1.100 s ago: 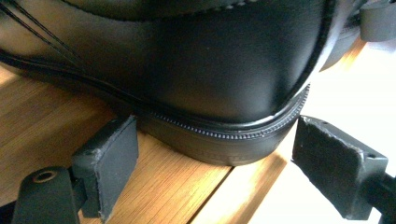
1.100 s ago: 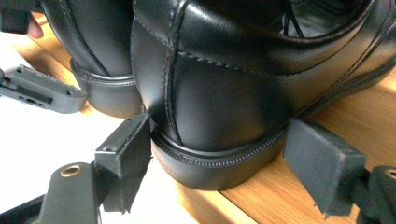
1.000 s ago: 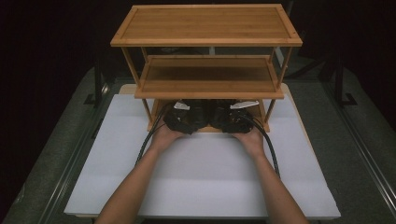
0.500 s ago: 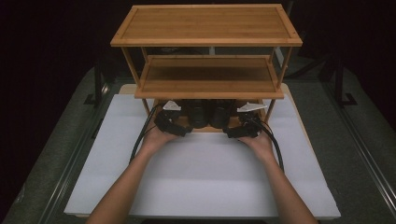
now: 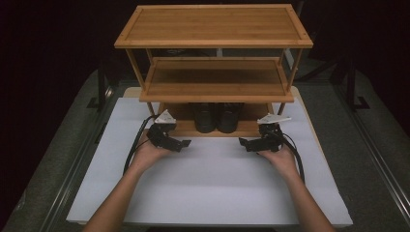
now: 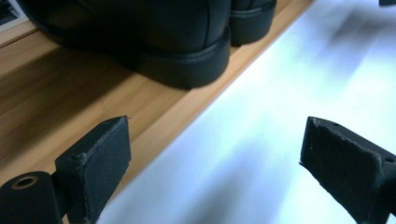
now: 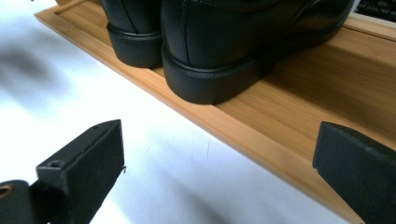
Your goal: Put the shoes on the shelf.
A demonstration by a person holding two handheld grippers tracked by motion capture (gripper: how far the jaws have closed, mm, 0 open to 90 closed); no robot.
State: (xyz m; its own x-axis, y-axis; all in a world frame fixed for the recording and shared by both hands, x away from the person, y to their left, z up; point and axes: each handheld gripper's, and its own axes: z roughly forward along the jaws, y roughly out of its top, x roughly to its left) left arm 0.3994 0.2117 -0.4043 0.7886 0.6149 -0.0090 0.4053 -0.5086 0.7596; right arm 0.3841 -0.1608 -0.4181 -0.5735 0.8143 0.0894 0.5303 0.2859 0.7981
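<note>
While parked side by side on the bottom tier of the bamboo rack point(image 5: 212, 41), heels outward: black leather shoes point(image 5: 217, 117) — judged moderately heavy, stiff at heel and sole, smooth and possibly slippery on uppers; best taken at the heel counter. Left gripper point(image 5: 181, 143) and right gripper point(image 5: 245, 143) — jaws just opening, wide apart, holding nothing. White mat point(image 5: 212, 188), dark room.

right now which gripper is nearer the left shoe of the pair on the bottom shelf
Left. The left gripper sits just off the left shoe; the right gripper is beyond the right shoe.
</note>
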